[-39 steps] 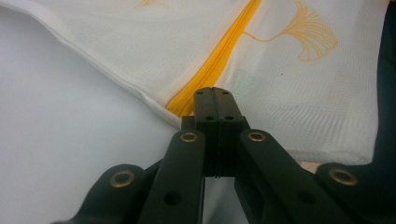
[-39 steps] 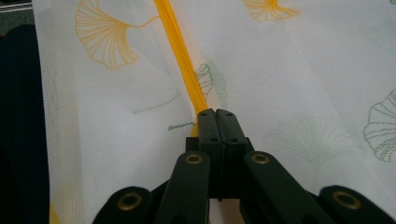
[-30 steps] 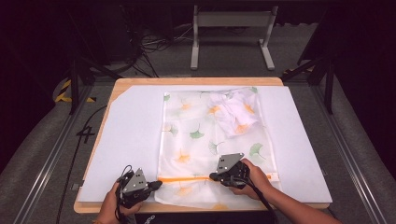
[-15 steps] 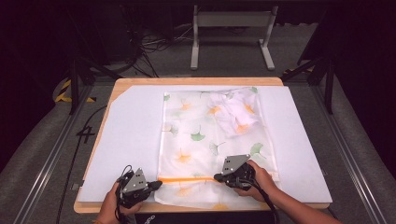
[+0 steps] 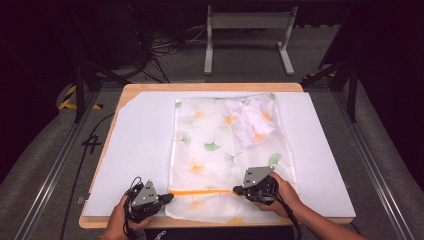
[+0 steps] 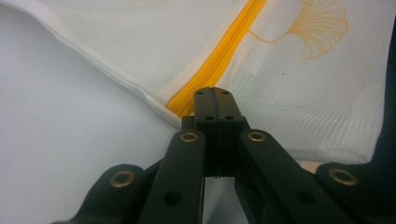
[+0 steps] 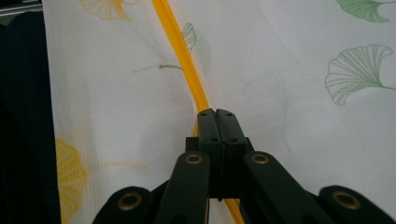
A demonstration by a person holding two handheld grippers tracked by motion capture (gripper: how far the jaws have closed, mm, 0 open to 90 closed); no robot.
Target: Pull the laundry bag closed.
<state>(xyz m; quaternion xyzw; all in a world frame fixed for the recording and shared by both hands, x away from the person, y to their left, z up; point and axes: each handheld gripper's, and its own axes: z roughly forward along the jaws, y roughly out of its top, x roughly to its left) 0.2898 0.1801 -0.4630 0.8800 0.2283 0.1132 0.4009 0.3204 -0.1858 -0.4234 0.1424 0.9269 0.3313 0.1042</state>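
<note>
White table (image 5: pixel 130 150). Mesh laundry bag (image 5: pixel 225 150) lies flat at centre, bundled cloth (image 5: pixel 252 120) inside at 1 o'clock. Orange zipper (image 5: pixel 202 191) runs 9-to-3 across near edge. Left gripper (image 5: pixel 167 197) clamped on its 9 o'clock end; right gripper (image 5: pixel 236 190) jaws together on zipper partway along, nearer the unclosed stretch.

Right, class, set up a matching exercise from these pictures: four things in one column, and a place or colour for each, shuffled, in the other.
Things:
1. zipper
2. left gripper
3. right gripper
4. crumpled cloth

Descriptions:
A. shut at the zipper's end at the bag's side edge
B. bunched inside the bag's far right corner
C. orange
D. shut on the zipper further along the mesh bag

Pairs: 1-C, 2-A, 3-D, 4-B
</note>
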